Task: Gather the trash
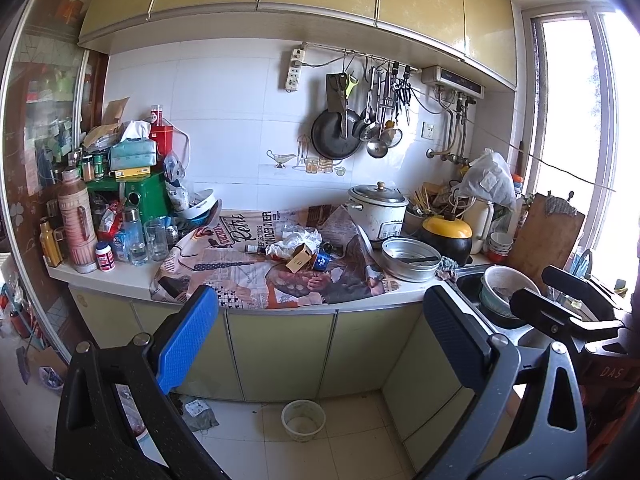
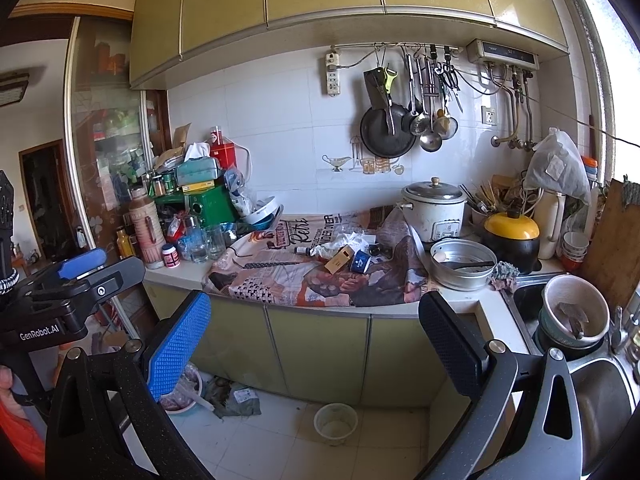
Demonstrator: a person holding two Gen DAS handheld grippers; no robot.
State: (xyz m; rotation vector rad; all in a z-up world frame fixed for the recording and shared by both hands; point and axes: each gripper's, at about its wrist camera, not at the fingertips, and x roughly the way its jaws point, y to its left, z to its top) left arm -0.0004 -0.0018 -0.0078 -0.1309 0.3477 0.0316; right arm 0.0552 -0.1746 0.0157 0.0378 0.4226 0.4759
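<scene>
A heap of trash lies on the newspaper-covered counter (image 1: 240,272): crumpled white plastic (image 1: 294,240), a small brown carton (image 1: 299,259), a blue packet (image 1: 321,260) and a small dark bottle (image 1: 253,249). The heap shows in the right wrist view too, with the carton (image 2: 339,259) and the blue packet (image 2: 361,261). A small white bin (image 1: 303,420) stands on the floor below; it also shows in the right wrist view (image 2: 335,423). My left gripper (image 1: 320,336) is open and empty, well short of the counter. My right gripper (image 2: 316,344) is open and empty too.
A rice cooker (image 1: 378,210), a metal basin (image 1: 412,258) and a yellow-lidded pot (image 1: 446,234) stand right of the trash. Bottles, glasses (image 1: 156,240) and boxes crowd the counter's left end. A sink (image 2: 560,320) with bowls is at the right. Litter (image 2: 236,398) lies on the floor.
</scene>
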